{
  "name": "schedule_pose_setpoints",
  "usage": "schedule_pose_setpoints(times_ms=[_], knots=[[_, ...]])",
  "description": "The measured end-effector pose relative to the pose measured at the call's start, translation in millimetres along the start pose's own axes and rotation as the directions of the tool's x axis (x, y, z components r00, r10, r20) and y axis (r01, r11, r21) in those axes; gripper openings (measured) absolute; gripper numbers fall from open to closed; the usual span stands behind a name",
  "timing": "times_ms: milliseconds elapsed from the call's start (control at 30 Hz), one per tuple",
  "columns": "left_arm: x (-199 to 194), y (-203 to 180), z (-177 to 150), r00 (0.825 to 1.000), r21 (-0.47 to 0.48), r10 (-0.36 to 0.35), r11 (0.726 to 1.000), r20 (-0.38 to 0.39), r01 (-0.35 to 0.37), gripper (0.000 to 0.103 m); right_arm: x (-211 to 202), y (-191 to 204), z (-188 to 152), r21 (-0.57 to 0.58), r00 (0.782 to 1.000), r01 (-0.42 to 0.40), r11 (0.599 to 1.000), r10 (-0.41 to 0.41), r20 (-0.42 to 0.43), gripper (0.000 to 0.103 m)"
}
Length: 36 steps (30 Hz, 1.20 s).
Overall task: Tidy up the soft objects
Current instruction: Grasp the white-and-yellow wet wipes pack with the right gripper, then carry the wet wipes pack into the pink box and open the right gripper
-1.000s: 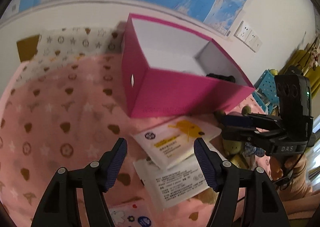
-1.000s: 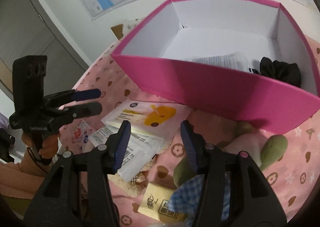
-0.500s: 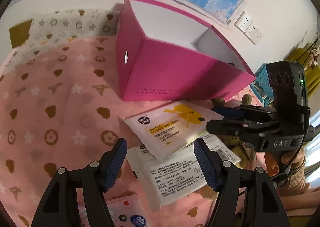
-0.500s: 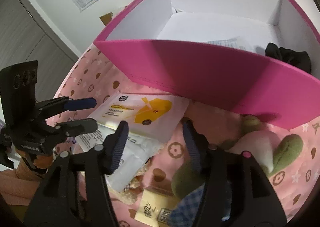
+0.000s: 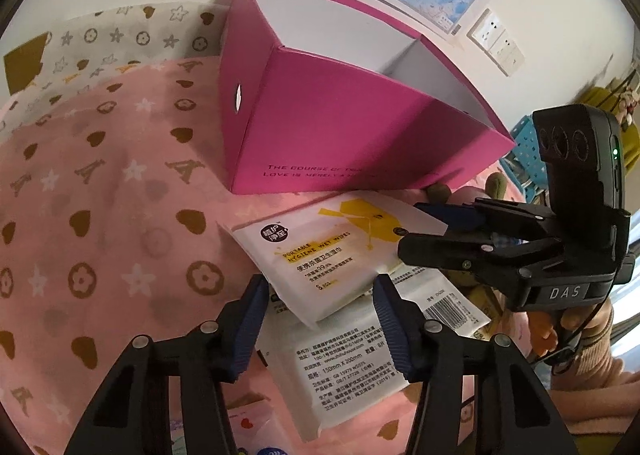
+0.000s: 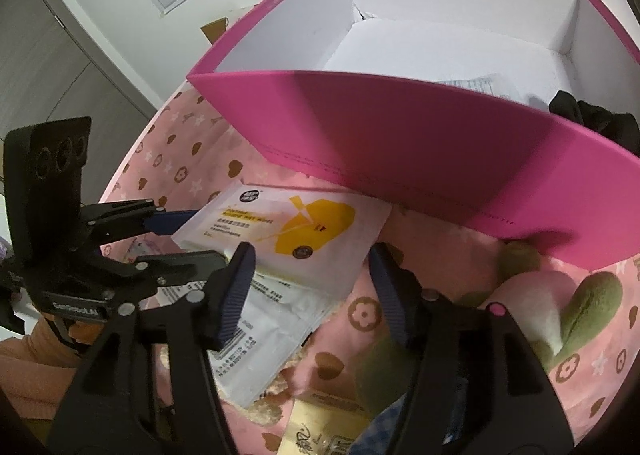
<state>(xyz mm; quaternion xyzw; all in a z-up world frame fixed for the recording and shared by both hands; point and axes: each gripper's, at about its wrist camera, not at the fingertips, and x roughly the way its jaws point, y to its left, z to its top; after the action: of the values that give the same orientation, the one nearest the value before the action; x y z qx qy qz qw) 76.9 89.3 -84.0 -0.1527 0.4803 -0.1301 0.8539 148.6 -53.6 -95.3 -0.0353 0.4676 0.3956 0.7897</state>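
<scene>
A white and yellow wet-wipes pack (image 5: 332, 251) (image 6: 288, 231) lies on the pink cloth in front of the pink box (image 5: 352, 135) (image 6: 440, 159), on top of a second white pack (image 5: 360, 367) (image 6: 264, 315). My left gripper (image 5: 320, 307) is open, its fingers on either side of the top pack's near corner. My right gripper (image 6: 312, 279) is open over the same pack from the other side; it also shows in the left wrist view (image 5: 436, 231). The box holds a black soft item (image 6: 592, 119) and a white pack.
A green and pink plush toy (image 6: 560, 295) lies right of the packs beside the box. A yellow card (image 6: 320, 427) and blue checked cloth sit under my right gripper. A sticker sheet (image 5: 248, 431) lies near my left gripper. Wall with map and sockets (image 5: 496, 39) behind.
Both grippers have moved down and in toward the yellow wipes pack, now bracketing it from opposite sides. Both stay open. Nothing has been picked up.
</scene>
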Motion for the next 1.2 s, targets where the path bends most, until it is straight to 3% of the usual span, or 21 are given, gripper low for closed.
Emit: schedule_pose_setpoints(times_ms=[667, 1200], knots=[[-4.2, 1.2, 1.6, 1.000, 0.010, 0.017, 1.000, 0.022, -0.017, 0.050, -4.1, -9.0, -3.1, 0.029, 0.999, 0.015, 0.999, -0.017, 0.045, 0.010], [-27.6, -17.1, -10.1, 0.996, 0.055, -0.009, 0.998, 0.091, 0.004, 0.050, -38.9, -2.9, -17.6, 0.007, 0.986, -0.069, 0.998, 0.067, 0.154, 0.009]])
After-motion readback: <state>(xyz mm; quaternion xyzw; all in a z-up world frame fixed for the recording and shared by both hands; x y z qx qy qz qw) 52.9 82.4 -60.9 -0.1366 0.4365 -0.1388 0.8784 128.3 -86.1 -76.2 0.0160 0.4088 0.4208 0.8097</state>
